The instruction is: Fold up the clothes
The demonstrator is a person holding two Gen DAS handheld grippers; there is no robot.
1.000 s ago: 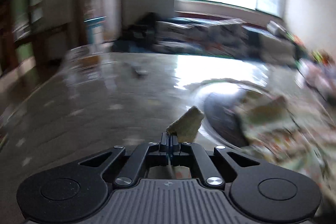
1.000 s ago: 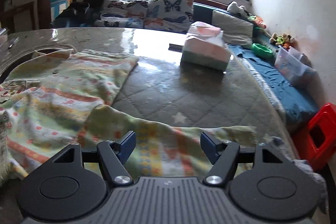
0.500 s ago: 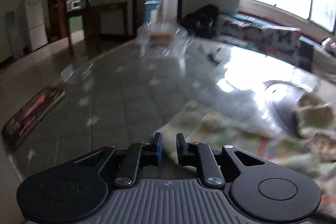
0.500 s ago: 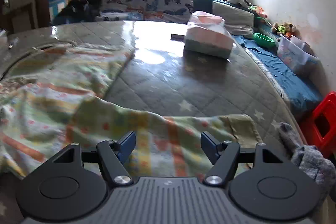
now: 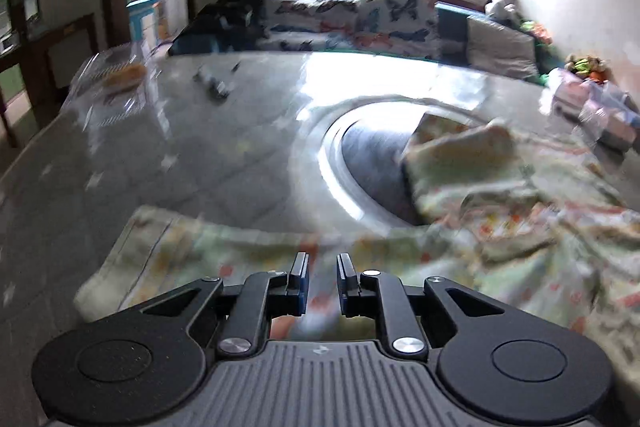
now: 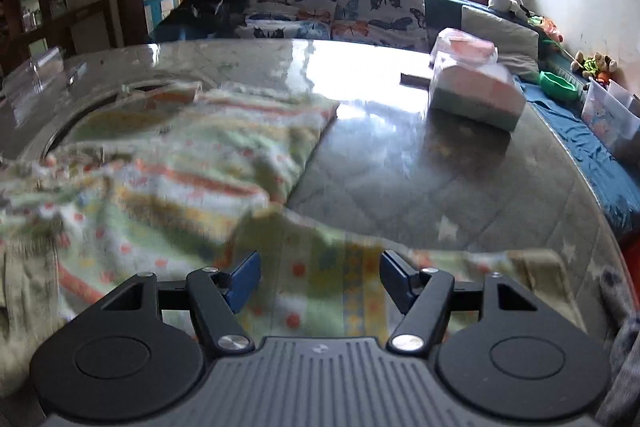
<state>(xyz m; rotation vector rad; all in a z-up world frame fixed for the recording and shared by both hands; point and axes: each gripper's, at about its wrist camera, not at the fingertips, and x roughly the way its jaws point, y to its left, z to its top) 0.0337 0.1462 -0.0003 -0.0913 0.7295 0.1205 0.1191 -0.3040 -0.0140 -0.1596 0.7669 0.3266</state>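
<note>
A pale green top (image 5: 480, 227) with orange and yellow stripes and dots lies spread on the glossy table (image 5: 200, 155). One sleeve (image 5: 172, 255) stretches to the left in the left wrist view. My left gripper (image 5: 322, 261) hovers just over that sleeve, its jaws a narrow gap apart and pressing on nothing. In the right wrist view the top (image 6: 180, 167) fills the left half, and its other sleeve (image 6: 340, 267) runs across in front. My right gripper (image 6: 320, 259) stands wide over this sleeve, jaws closing slightly, with the cloth below them and not gripped.
A round inset ring (image 5: 332, 163) in the table lies partly under the top. A tissue box (image 6: 476, 91) stands at the far right of the table (image 6: 400, 167). Small dark items (image 5: 216, 87) and a clear container (image 5: 116, 75) sit far left. A grey cloth (image 6: 624, 327) hangs at the right edge.
The left gripper has let go of the cloth corner it pinched, opened a little and swung over the left sleeve. The right gripper shifted slightly and its jaws narrowed a touch.
</note>
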